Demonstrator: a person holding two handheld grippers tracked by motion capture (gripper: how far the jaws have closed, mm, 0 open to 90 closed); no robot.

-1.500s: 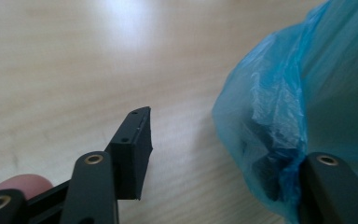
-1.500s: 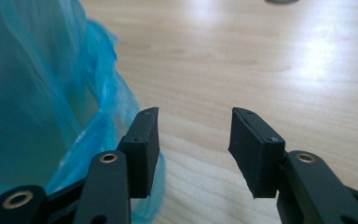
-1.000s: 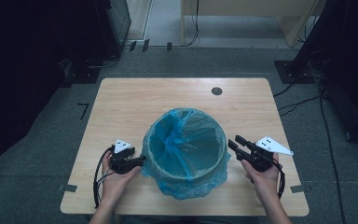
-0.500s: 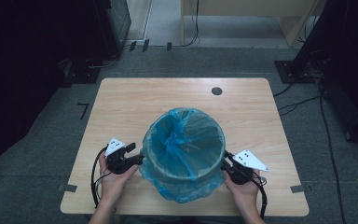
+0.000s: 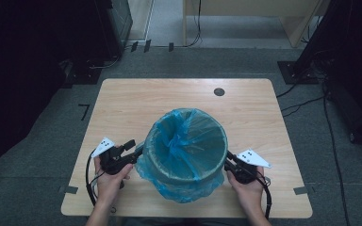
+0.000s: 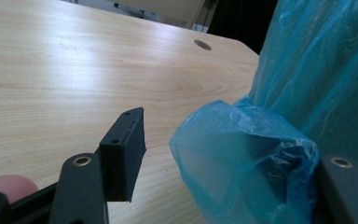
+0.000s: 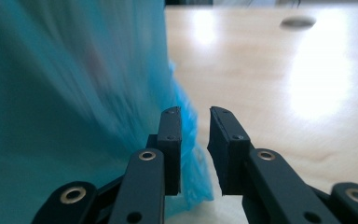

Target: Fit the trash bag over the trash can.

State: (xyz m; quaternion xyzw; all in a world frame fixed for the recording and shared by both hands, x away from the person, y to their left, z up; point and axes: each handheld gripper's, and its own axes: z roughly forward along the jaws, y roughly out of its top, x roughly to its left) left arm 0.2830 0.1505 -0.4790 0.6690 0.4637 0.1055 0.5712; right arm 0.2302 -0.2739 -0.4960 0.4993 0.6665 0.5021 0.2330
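Observation:
A round bin lined with a blue plastic bag (image 5: 186,146) stands in the middle of the wooden table (image 5: 136,103), the bag's edge folded down over its rim. My left gripper (image 5: 135,149) is at the bin's left side. In the left gripper view it (image 6: 205,140) stands open: one jaw is bare, and a fold of the bag (image 6: 242,154) drapes over the other. My right gripper (image 5: 228,162) is at the bin's right side. Its jaws (image 7: 196,114) have just been opening and stand a narrow gap apart beside the bag (image 7: 65,116), pressing on nothing.
A small round grommet (image 5: 219,92) sits in the far part of the table. Dark equipment and cables lie on the floor around the table. Bare wood (image 7: 307,93) stretches beyond the bin on both sides.
My right gripper has come in from the right and lower, up against the bin's side. The left hand has shifted slightly left. The bin has stayed put.

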